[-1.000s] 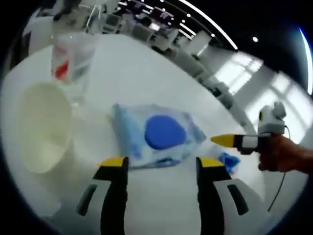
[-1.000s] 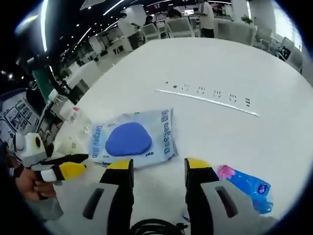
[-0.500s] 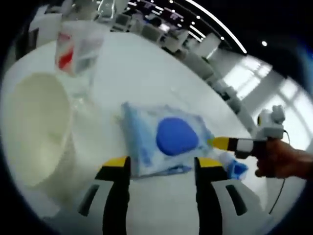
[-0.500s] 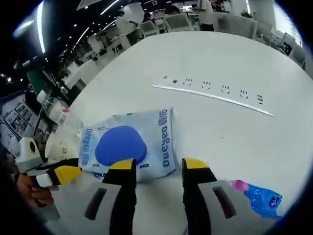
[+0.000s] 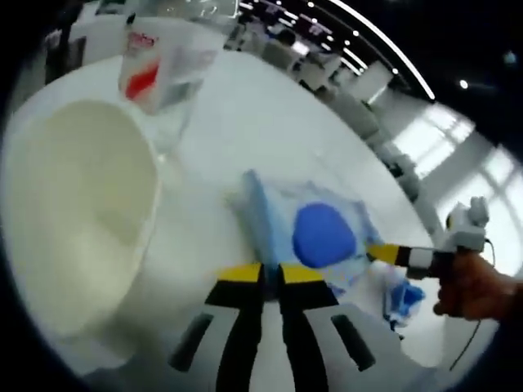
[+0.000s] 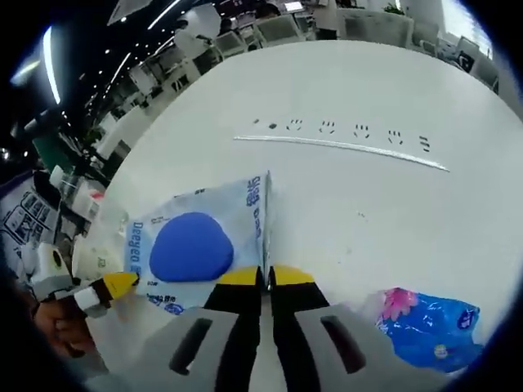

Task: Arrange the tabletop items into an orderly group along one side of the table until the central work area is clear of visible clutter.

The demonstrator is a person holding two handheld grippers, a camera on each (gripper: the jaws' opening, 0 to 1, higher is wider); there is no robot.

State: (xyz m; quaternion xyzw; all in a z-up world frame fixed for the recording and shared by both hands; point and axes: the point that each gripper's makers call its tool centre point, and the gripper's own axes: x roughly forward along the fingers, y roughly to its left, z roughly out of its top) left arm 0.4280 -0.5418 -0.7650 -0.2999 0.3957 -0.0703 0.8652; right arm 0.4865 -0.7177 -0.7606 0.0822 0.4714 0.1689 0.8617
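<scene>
With both grippers closed on opposite edges of the wet-wipes pack (image 6: 198, 243), the step in hand reads as a two-handed lift or slide of that pack toward the grouped items.

Item: wet-wipes pack, soft, blue-and-white, round blue lid on top; lies flat on the white table (image 6: 392, 90), taken here as the landmark.

Left gripper (image 5: 263, 272): jaws drawn nearly together, pinching the pack's near edge, which is lifted into a ridge.

Right gripper (image 6: 263, 275): jaws likewise almost shut on the pack's side seam, the film standing up between them. In the left gripper view its yellow tip meets the pack's far edge; whether the grip is firm there cannot be told.

Beside the pack, on the left gripper's side: cream bowl (image 5: 78, 220), close but apart; beyond it a clear plastic container with a red label (image 5: 159, 69).

On the pack's other side: small blue floral packet (image 6: 421, 327), well apart.

Handling judgement: film is slack, so both pinches should move together at matched height; pulling apart risks tearing or slipping. Travel toward the bowl and stop short of it, so the bowl is not nudged. Set flat, lid up, then release both.
</scene>
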